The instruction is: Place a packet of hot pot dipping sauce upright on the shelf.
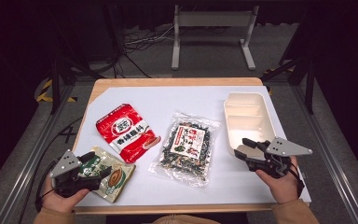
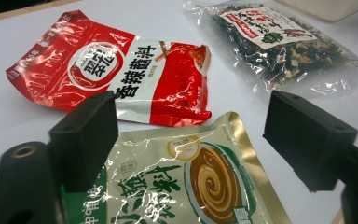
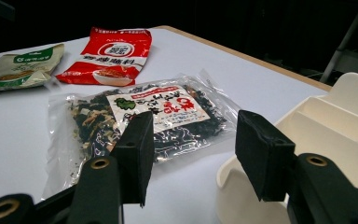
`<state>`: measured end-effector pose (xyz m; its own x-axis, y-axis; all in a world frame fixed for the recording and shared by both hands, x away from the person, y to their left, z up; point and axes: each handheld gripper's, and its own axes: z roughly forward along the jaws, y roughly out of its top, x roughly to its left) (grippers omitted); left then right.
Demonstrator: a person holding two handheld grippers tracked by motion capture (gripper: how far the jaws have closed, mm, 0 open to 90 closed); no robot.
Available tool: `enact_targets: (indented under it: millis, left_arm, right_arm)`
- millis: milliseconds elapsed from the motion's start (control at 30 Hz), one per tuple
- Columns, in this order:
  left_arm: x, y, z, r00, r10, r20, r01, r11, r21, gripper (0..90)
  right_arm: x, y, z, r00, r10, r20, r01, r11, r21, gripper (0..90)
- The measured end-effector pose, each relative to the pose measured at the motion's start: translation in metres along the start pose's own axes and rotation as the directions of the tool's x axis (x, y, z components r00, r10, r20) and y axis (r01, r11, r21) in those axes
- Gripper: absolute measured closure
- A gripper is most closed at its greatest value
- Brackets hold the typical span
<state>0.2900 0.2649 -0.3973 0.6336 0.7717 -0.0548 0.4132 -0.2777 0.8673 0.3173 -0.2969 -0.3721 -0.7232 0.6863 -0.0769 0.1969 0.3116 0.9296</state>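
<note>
White-covered table (image 1: 135,98), grey floor (image 1: 205,60), dark room

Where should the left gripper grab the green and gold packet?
Probably its near edge. The packet lies flat on the table, so the open left gripper, hovering above it, would best come in low from the person's side and pinch that thin sealed rim.

Red pouch (image 2: 107,70), far left: circular logo "翠花", below it "香辣蘸料". Green-and-gold pouch (image 2: 177,182), near left: large characters, partly readable "麻".

Bright lit table (image 1: 135,95), dark surroundings, foil glare, blurred foreground
</note>
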Motion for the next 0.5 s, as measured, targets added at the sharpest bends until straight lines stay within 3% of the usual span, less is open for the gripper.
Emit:
enact_targets:
  millis: [233, 500]
  left_arm:
    - [0.006, 0.001, -0.006, 0.9992, -0.025, -0.029, 0.025, 0.9997, -0.005, 15.7]
    - [0.016, 0.003, -0.017, 0.9979, -0.014, -0.064, 0.014, 0.9999, -0.007, 16.0]
  right_arm:
    - [0.001, 0.000, 0.004, 0.9999, -0.005, -0.011, 0.006, 1.000, 0.011, 47.4]
    - [0.003, -0.001, 0.008, 0.9996, -0.008, -0.027, 0.008, 1.000, 0.020, 46.6]
